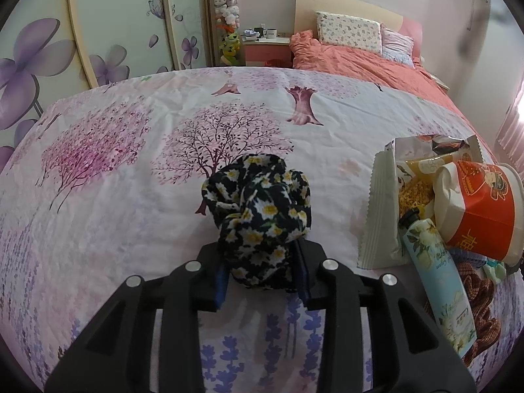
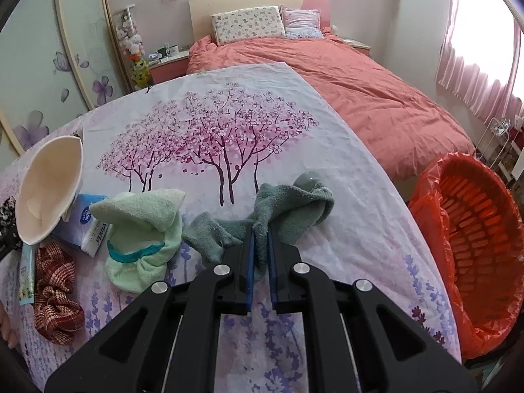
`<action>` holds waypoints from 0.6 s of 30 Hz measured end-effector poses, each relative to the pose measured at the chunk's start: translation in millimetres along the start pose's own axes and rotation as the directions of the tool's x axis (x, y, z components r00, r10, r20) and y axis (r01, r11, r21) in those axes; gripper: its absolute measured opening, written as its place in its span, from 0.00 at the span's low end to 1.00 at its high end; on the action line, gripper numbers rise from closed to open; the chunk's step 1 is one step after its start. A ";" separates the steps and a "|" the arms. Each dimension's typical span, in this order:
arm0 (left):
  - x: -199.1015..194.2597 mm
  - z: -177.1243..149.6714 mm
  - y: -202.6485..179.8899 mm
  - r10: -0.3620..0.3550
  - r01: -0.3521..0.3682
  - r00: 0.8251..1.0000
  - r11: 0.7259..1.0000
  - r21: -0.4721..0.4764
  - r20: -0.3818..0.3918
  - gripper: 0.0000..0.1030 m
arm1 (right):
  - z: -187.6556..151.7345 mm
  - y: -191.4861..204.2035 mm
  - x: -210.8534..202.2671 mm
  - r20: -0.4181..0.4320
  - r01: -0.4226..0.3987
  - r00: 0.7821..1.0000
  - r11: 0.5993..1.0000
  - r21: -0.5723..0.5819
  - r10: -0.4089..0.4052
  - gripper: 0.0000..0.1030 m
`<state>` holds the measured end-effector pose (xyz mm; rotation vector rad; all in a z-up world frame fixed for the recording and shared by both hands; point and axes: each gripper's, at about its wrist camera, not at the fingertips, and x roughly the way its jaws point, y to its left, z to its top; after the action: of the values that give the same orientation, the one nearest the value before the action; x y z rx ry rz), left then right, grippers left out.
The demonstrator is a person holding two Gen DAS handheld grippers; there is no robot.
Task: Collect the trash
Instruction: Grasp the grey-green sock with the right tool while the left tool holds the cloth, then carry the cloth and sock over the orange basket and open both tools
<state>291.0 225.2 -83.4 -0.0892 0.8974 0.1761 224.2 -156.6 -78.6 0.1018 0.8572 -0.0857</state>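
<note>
Grey-green terry cloth [image 2: 288, 209] sits pinched in the right claw [image 2: 260, 258], black daisy-print fabric [image 1: 258, 216] between the left claw's [image 1: 262, 275] part-open jaws; likely next: the red-lined bin [image 2: 471, 249] at three o'clock.

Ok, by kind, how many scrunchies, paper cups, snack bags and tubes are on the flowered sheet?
Scrunchies: 2, black floral scrunchie and brown scrunchie
Paper cups: 1, red paper cup
Snack bags: 1, silver snack bag
Tubes: 1, cream tube
Total: 5
</note>
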 end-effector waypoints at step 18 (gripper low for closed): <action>0.1 -0.6 0.4 -0.006 0.006 1.000 1.000 -0.007 0.000 0.34 | 1.7 -1.1 0.1 -0.001 -0.006 1.000 1.000 0.004 0.006 0.08</action>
<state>290.5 225.6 -83.9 -0.0987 0.8960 0.1735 225.4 -157.9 -77.6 0.1085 0.8577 -0.0818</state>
